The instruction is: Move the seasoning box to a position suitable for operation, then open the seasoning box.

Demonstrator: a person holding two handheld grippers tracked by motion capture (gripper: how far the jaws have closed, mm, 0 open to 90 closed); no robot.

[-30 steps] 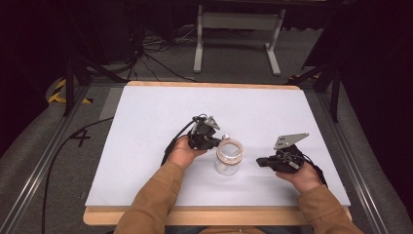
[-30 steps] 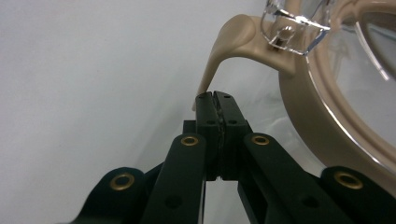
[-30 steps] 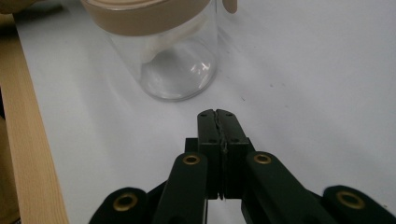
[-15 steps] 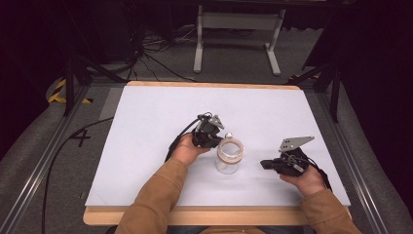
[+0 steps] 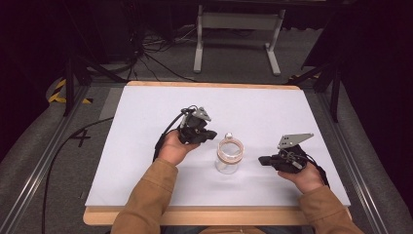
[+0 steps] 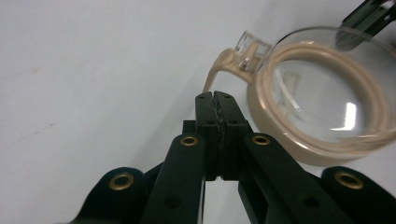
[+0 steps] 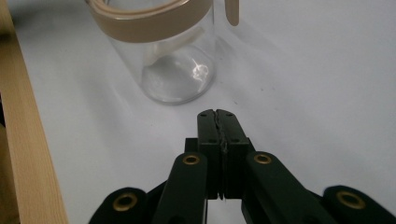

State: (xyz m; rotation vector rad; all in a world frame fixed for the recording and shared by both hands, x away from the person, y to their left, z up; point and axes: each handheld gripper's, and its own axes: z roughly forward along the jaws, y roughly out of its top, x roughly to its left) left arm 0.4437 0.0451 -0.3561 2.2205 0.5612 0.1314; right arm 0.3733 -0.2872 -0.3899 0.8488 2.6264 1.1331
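I see a white worktop [image 5: 146,161] with a wooden edge, on grey floor with cables and a "4" marked at nine o'clock. A clear glass jar [image 5: 228,157] stands upright near the middle, mouth up, its beige seal tab toward twelve o'clock. My left tongs [image 5: 212,135] and right tongs [image 5: 262,160] flank it, both pressed together, empty.

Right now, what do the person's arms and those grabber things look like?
Both arms wear tan-brown sleeves. Each gripper is black: the left gripper trails a black cable, and the right gripper carries a grey three-cornered plate. Their black fingers have brass-coloured rivets.
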